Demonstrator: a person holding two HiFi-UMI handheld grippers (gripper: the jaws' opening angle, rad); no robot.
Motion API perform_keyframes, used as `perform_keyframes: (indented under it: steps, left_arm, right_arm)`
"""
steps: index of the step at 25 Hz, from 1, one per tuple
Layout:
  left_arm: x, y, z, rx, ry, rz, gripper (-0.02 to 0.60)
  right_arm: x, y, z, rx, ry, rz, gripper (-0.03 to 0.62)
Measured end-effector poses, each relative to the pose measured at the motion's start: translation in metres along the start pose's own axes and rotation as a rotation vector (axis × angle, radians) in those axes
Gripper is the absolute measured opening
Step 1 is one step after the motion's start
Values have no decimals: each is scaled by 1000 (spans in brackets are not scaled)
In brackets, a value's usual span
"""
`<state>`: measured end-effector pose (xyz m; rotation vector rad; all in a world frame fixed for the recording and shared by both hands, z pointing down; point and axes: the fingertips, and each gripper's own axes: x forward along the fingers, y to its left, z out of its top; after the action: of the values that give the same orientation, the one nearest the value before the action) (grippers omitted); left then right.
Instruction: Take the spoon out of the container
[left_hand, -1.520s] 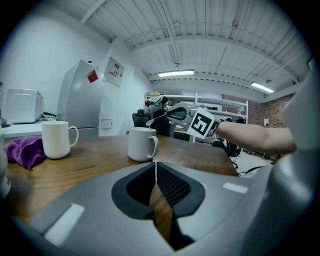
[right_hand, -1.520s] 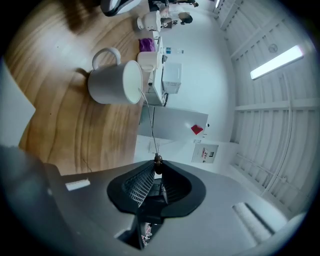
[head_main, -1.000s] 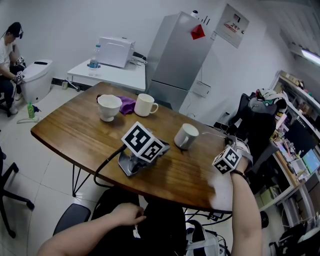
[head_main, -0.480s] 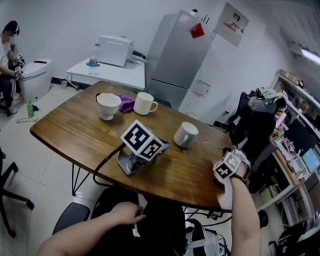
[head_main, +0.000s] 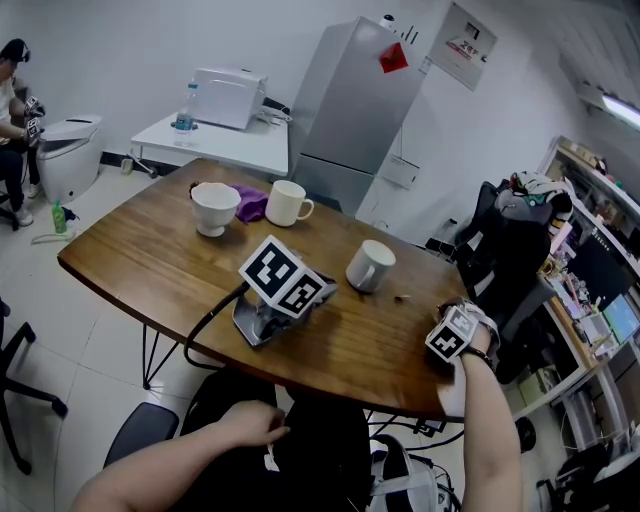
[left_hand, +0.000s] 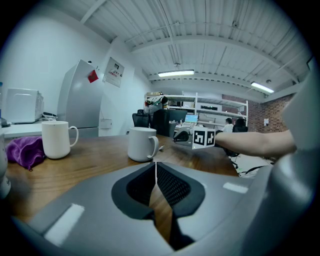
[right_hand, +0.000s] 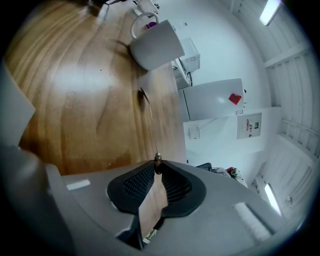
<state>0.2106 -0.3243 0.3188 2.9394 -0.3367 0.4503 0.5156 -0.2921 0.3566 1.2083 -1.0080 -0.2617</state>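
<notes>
My right tongs (right_hand: 157, 162) were pinched almost closed on the brown tip of the slim dark-bowled spoon (right_hand: 144, 96). I gripped it by the end so the bowl reached ahead, clear of the white ceramic mug (right_hand: 155, 45) farther ahead. My left tongs (left_hand: 156, 166) lay closed and empty, parked, probably not needed. Brown wooden surface (right_hand: 75, 100) underneath, grey fridge (head_main: 360, 100) beyond, cluttered office.

Left claw (left_hand: 156, 165) lying unheld, jaws together, empty. Left hand (head_main: 250, 428) low by lap. Right arm (head_main: 487, 440) stretched forward, right hand (head_main: 472, 338) gripping right claw (right_hand: 157, 161), jaws pinching spoon (right_hand: 144, 96) handle tip.
</notes>
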Motion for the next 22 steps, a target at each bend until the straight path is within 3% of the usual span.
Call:
perform_keyframes:
  steps: [6,12,22]
  left_arm:
    - [0,-1,0,0,0,0,12]
    - [0,-1,0,-1,1,1,12]
    - [0,-1,-1,0,0,0,12]
  right_arm:
    - [3,10,0,47,-20,99,81]
    - [-4,14,-1,243,-84,269,108]
    - [-21,1,14,480,-247,387,115]
